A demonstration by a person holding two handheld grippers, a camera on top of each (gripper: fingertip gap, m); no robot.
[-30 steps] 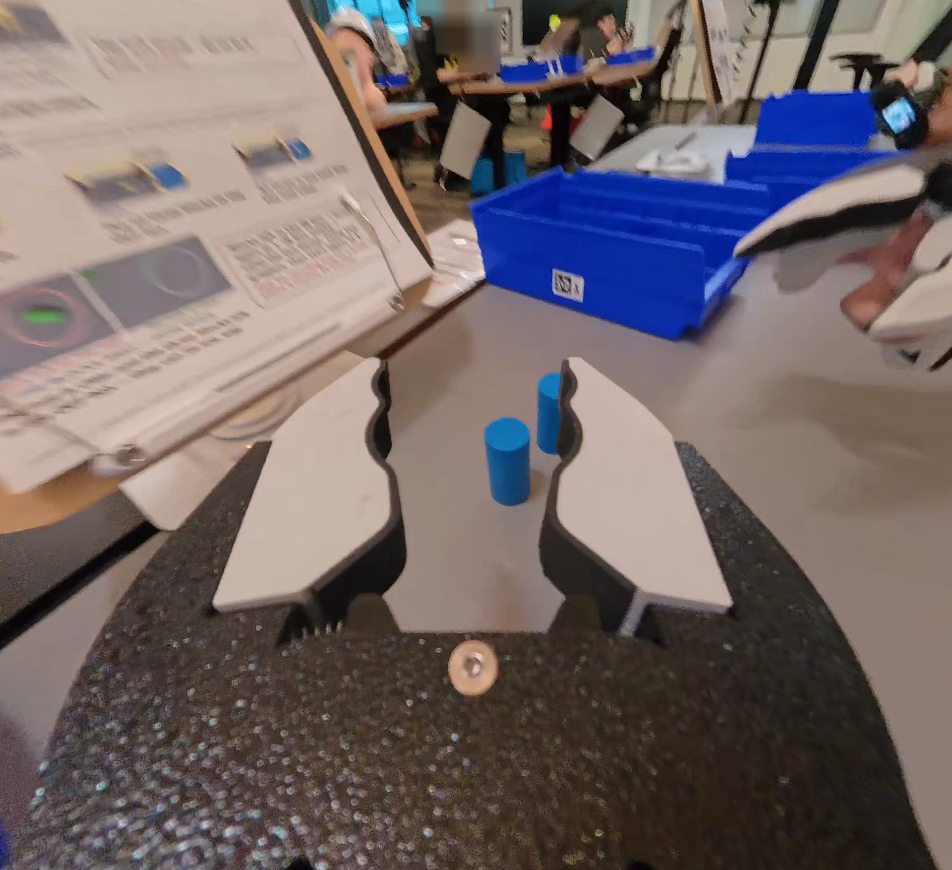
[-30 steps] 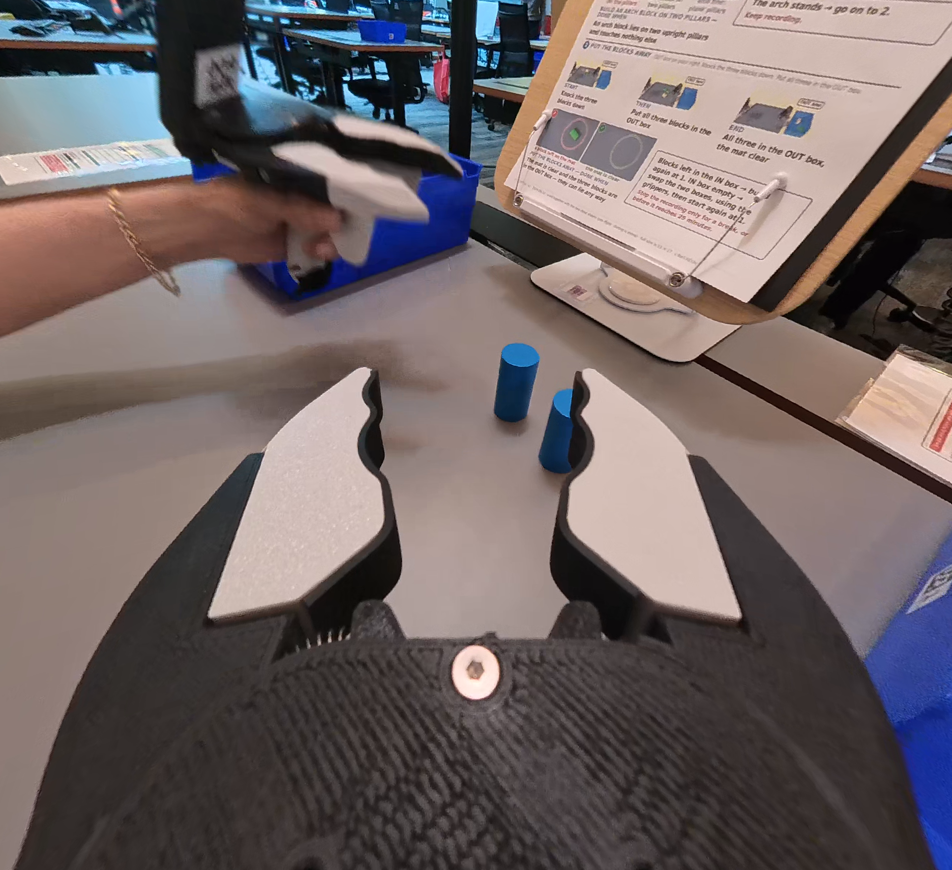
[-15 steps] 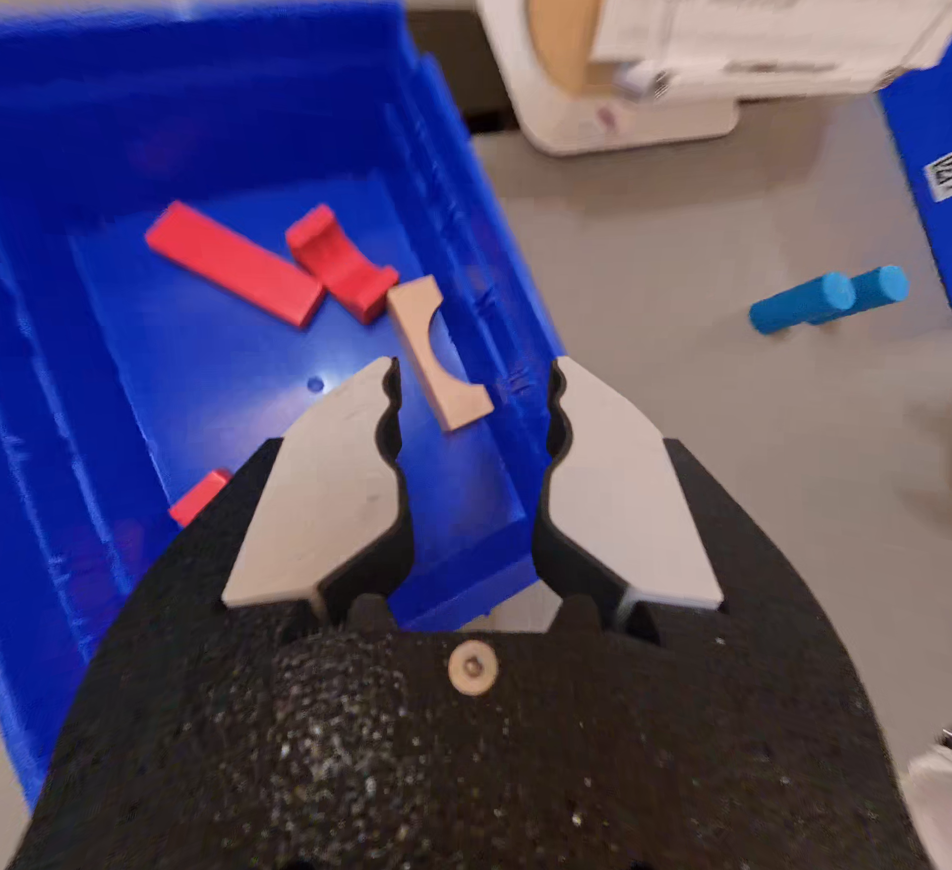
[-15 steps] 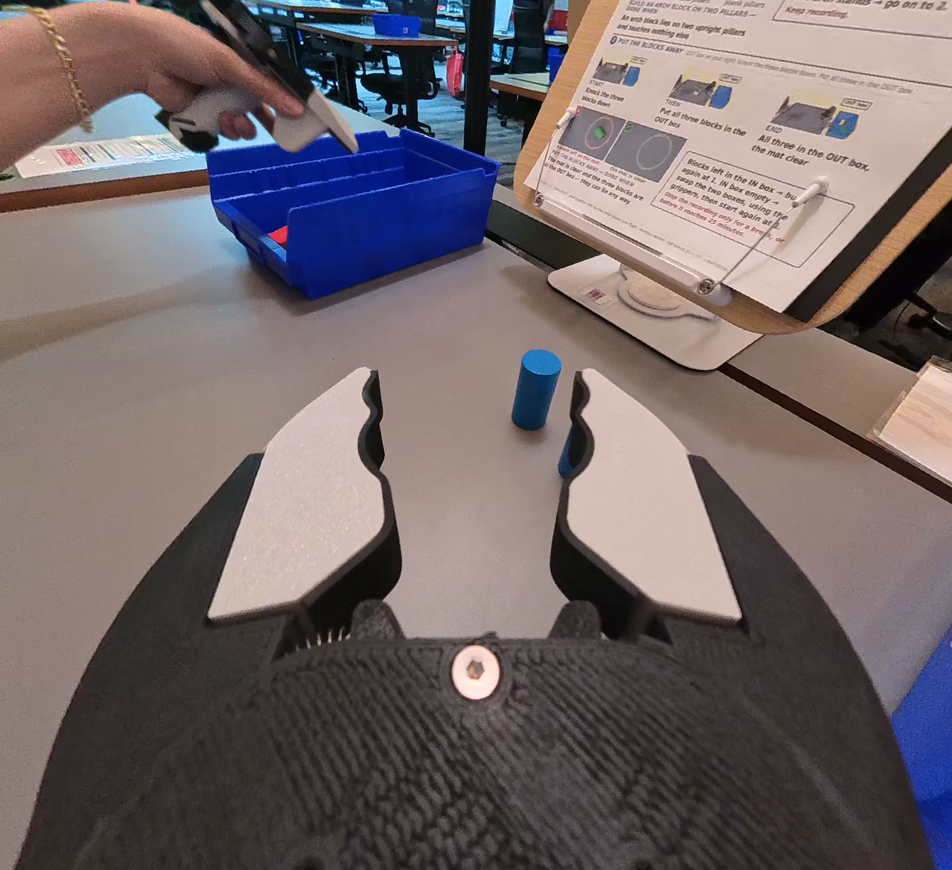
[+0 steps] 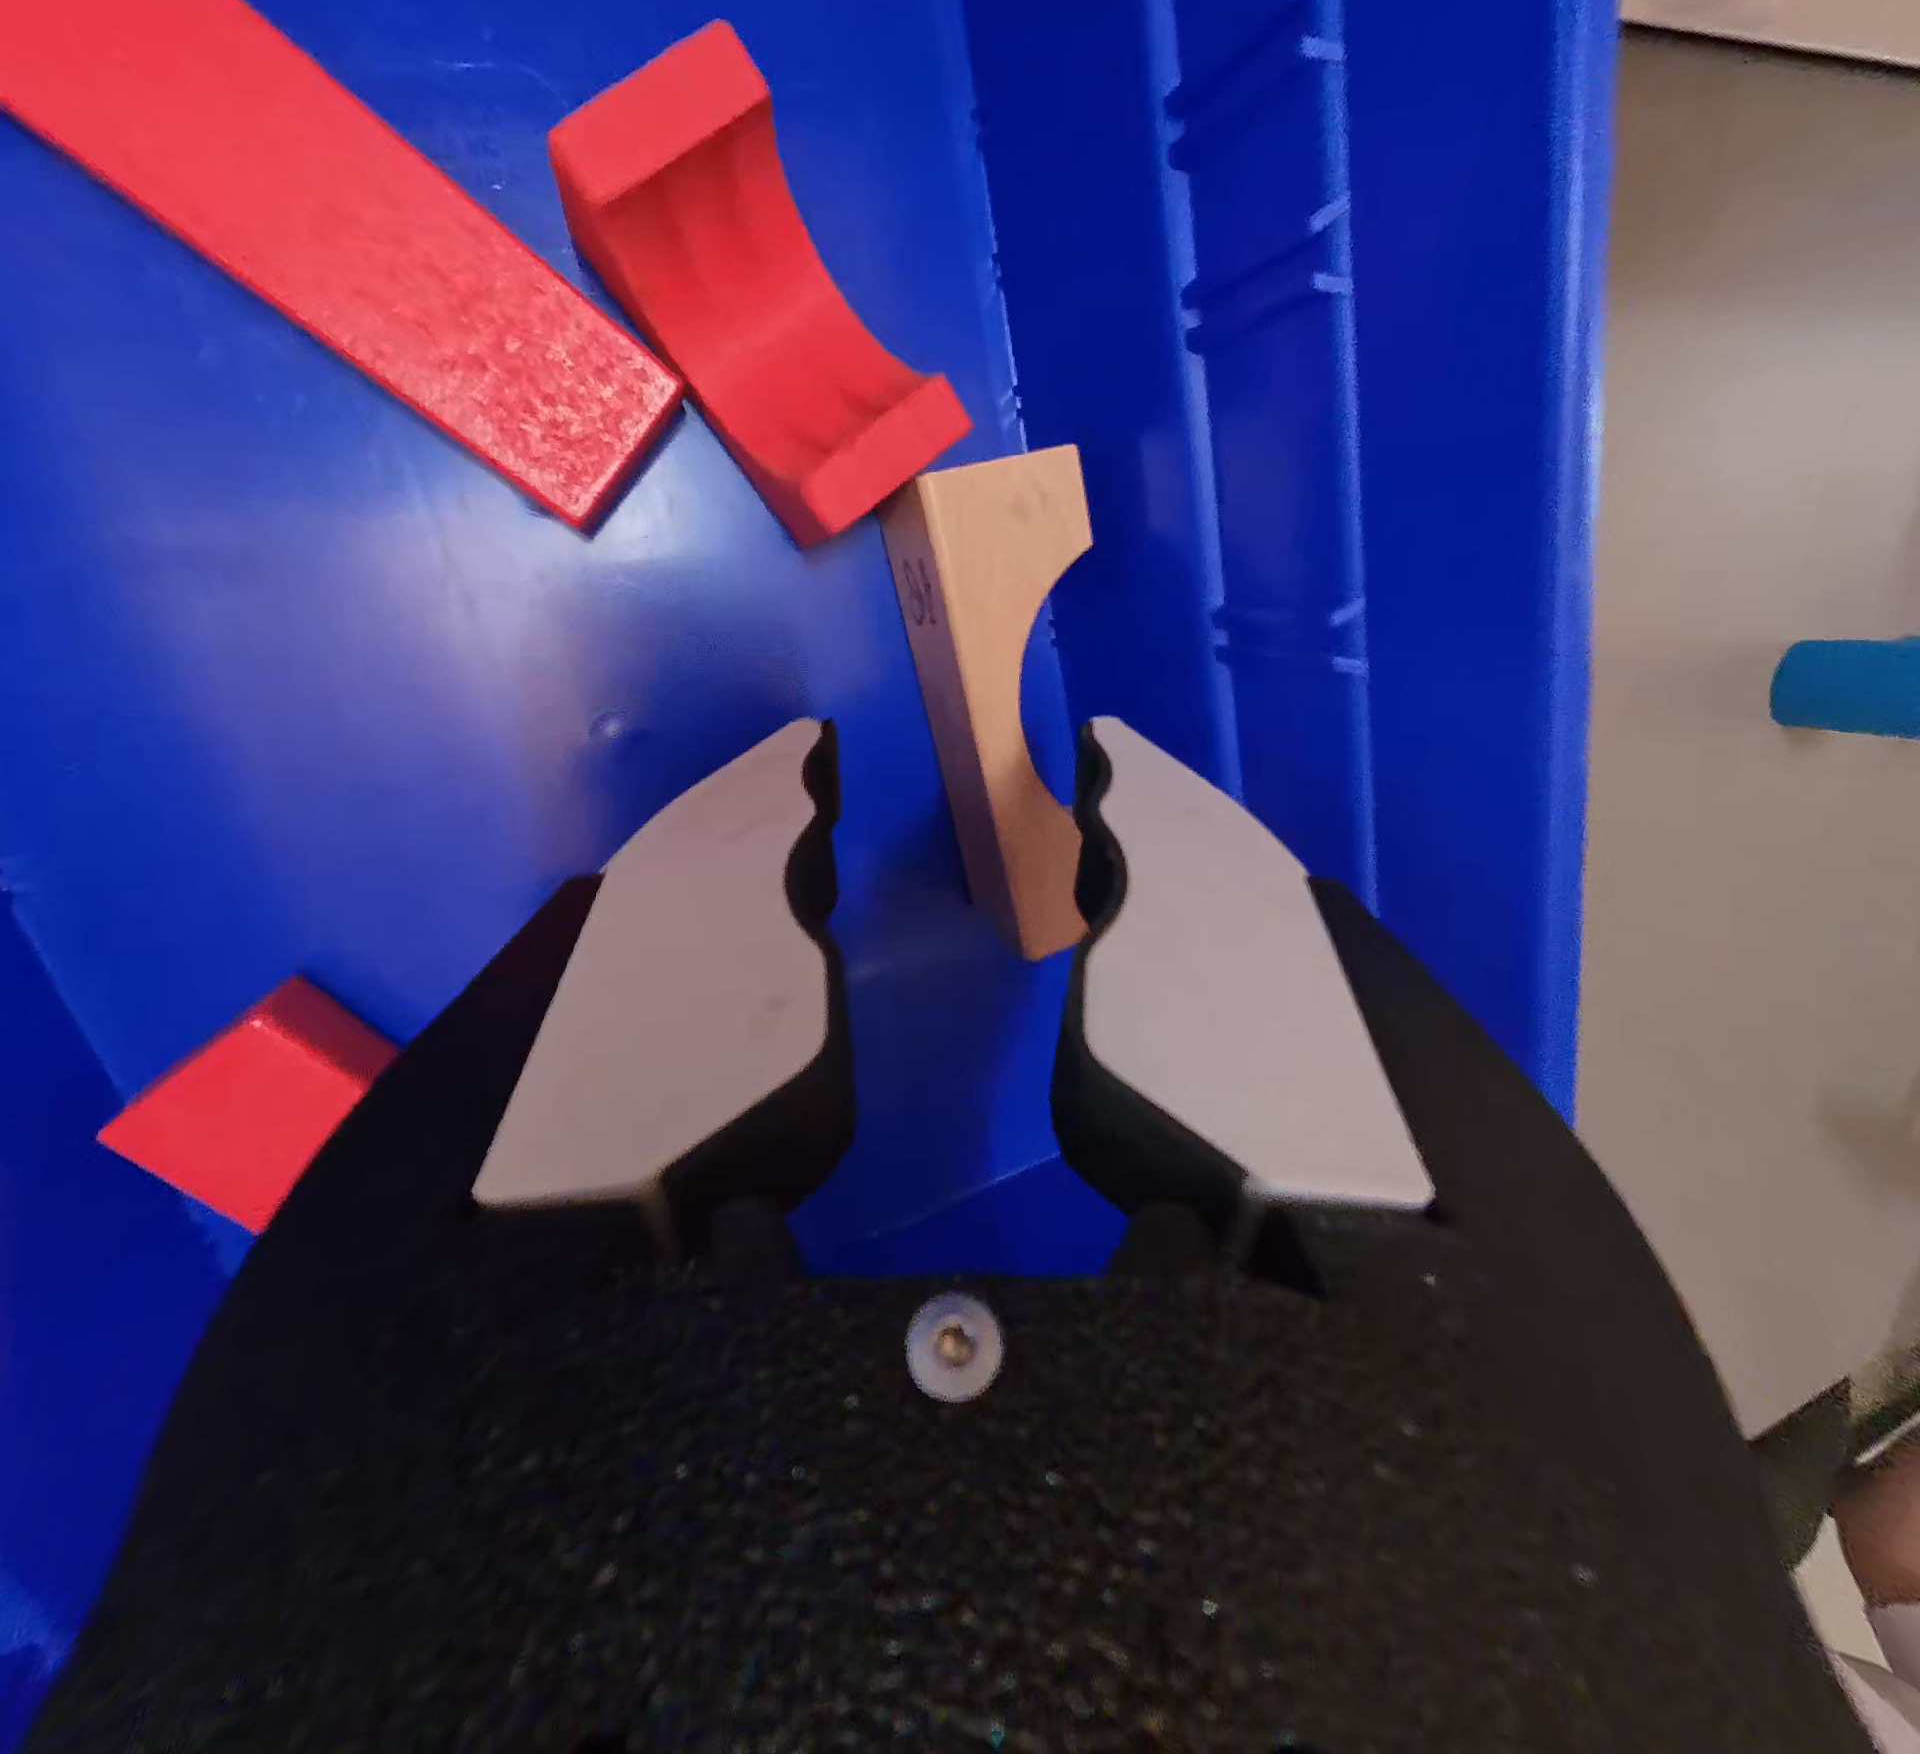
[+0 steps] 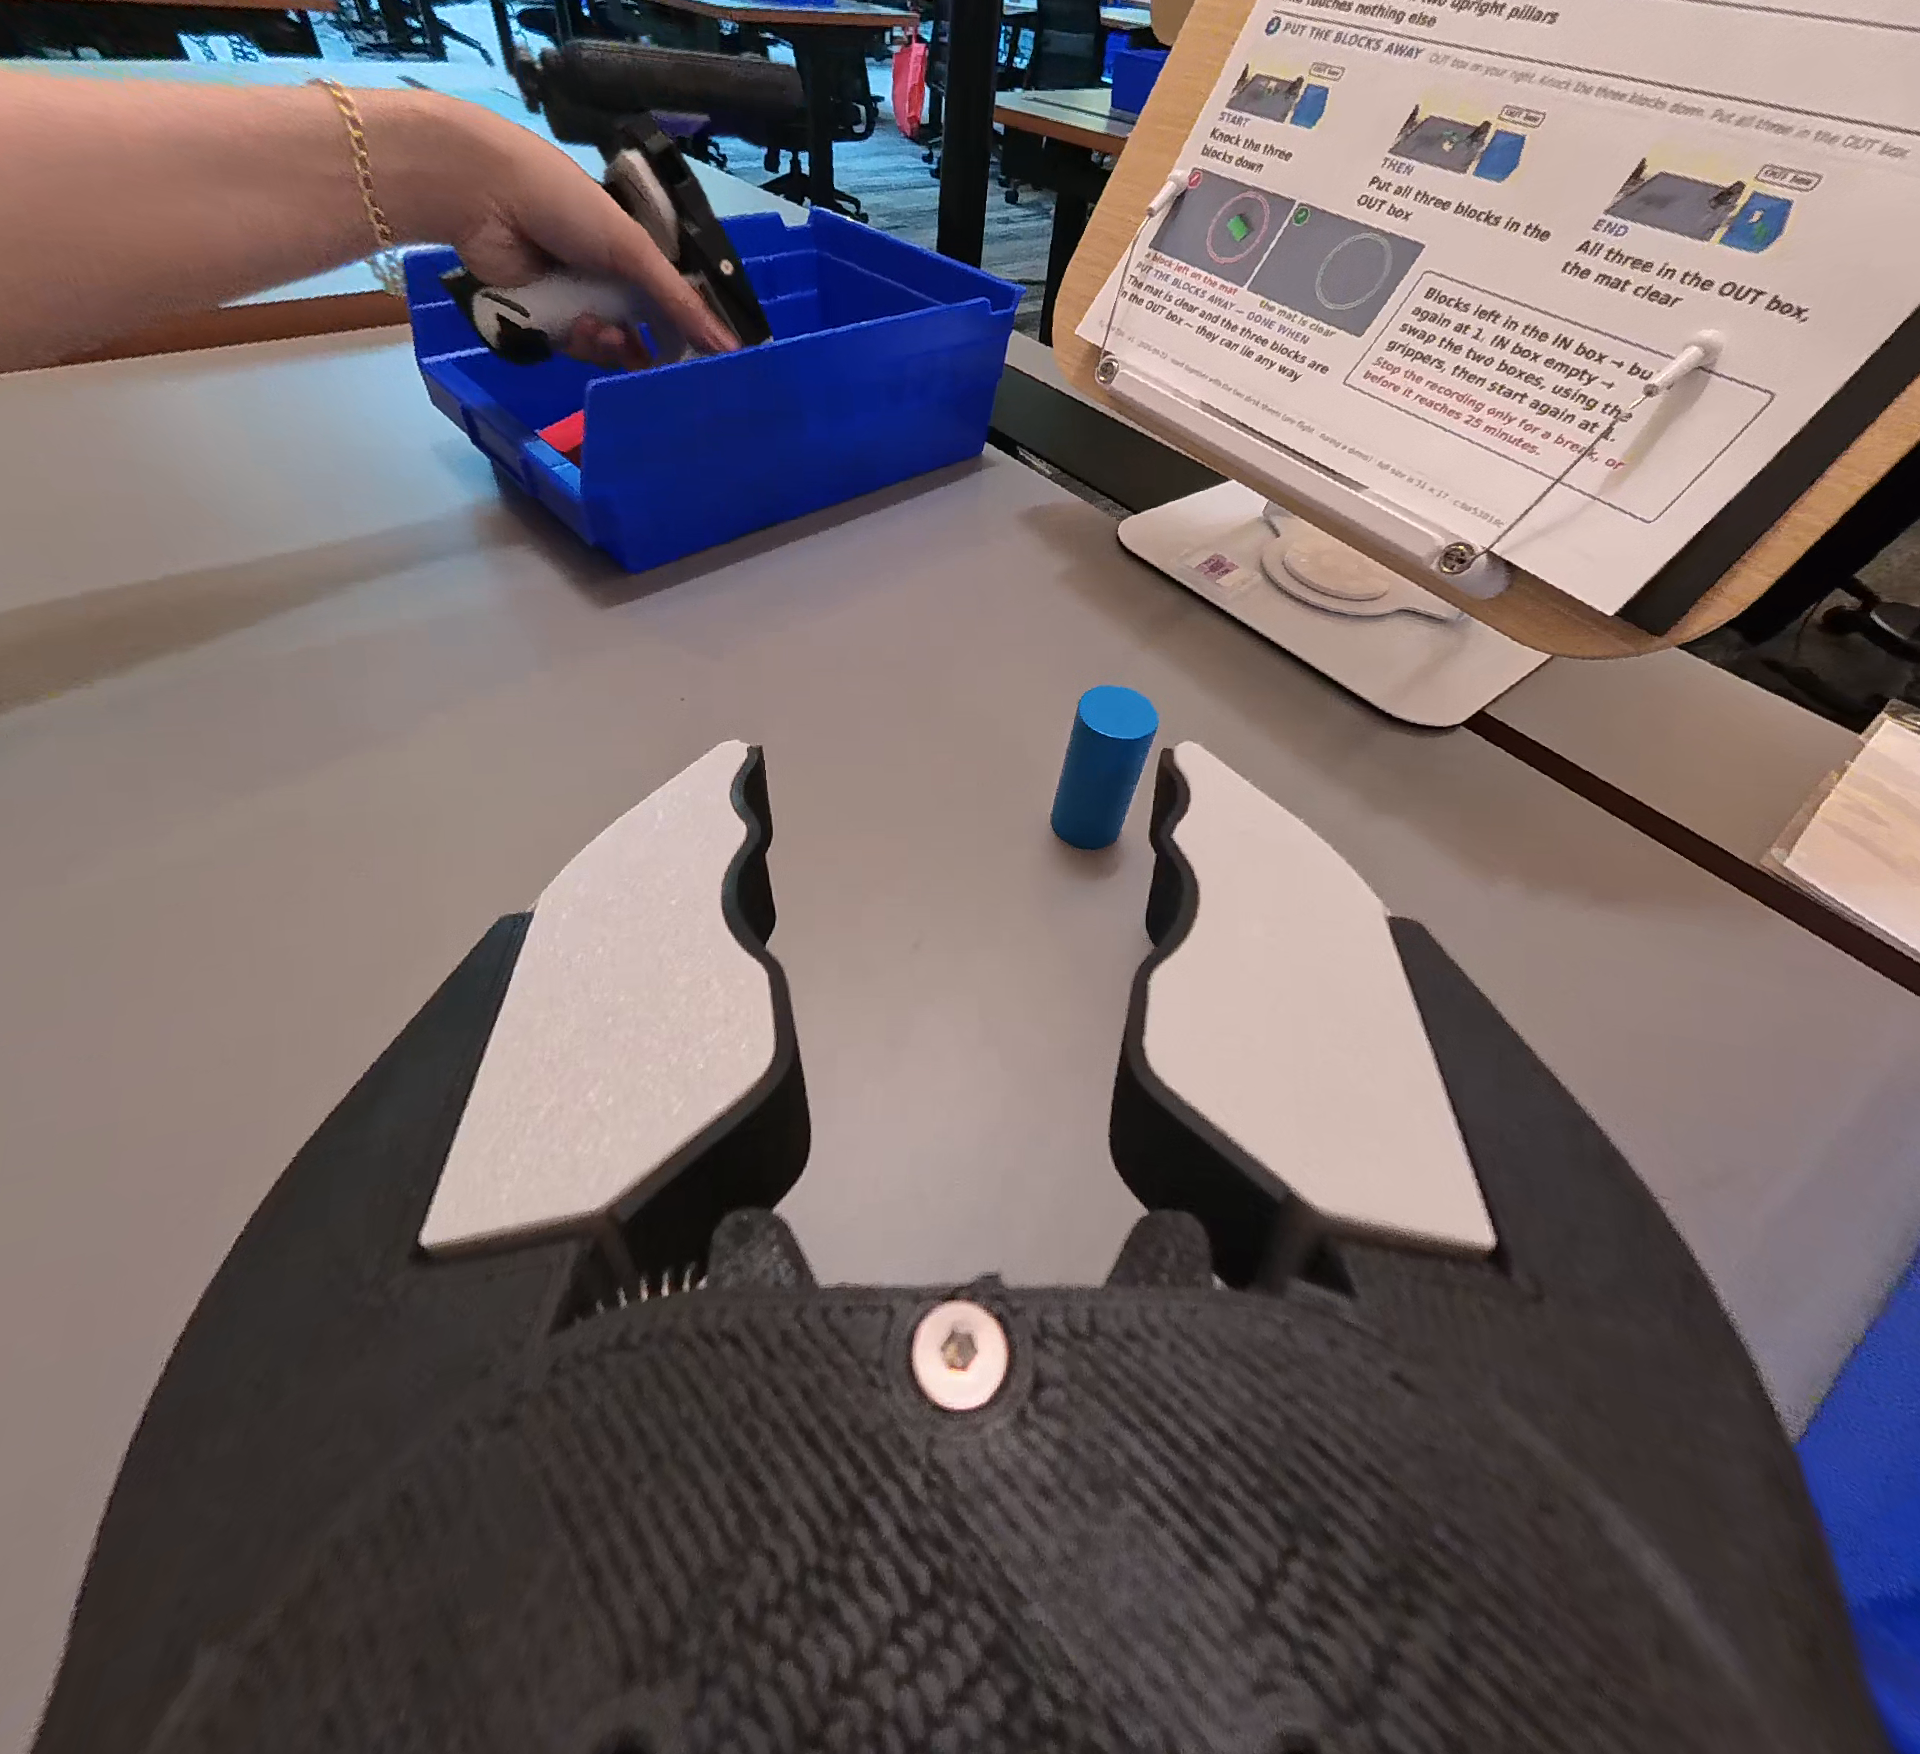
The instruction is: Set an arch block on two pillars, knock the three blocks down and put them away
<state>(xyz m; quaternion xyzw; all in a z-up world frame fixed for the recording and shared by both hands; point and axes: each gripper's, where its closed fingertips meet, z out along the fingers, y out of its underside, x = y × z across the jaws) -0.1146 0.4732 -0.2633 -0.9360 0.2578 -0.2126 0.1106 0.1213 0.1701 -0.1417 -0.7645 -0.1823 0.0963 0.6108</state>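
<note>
My left gripper (image 5: pixel 951 738) is open and reaches down into a blue bin (image 5: pixel 1288 354). A tan wooden arch block (image 5: pixel 992 696) lies on the bin floor by the right wall, its near end between my fingertips and close to the right finger. A red arch block (image 5: pixel 748 281), a red plank (image 5: pixel 312 187) and a small red block (image 5: pixel 249 1096) lie nearby. My right gripper (image 6: pixel 961 759) is open and empty, low over the grey table. A blue cylinder (image 6: pixel 1101 764) stands upright just ahead of its right finger.
In the right wrist view a hand holds the left gripper (image 6: pixel 675 250) inside the blue bin (image 6: pixel 810 426) at the far left. A tilted instruction sheet on a wooden stand (image 6: pixel 1558 198) stands at the back right. Another blue bin's corner (image 6: pixel 1860 1496) is at lower right. A blue cylinder (image 5: pixel 1849 702) lies outside the bin. My hands' fingertips stand some 40 cm from each other. My right tips are about 50 cm from the red plank (image 5: pixel 312 187), my left tips only 10 cm.
My left gripper swung from the cylinders over to the bin and dropped into it, ending astride the tan arch. My right gripper shifted slightly; the second cylinder is now hidden behind its right finger.
</note>
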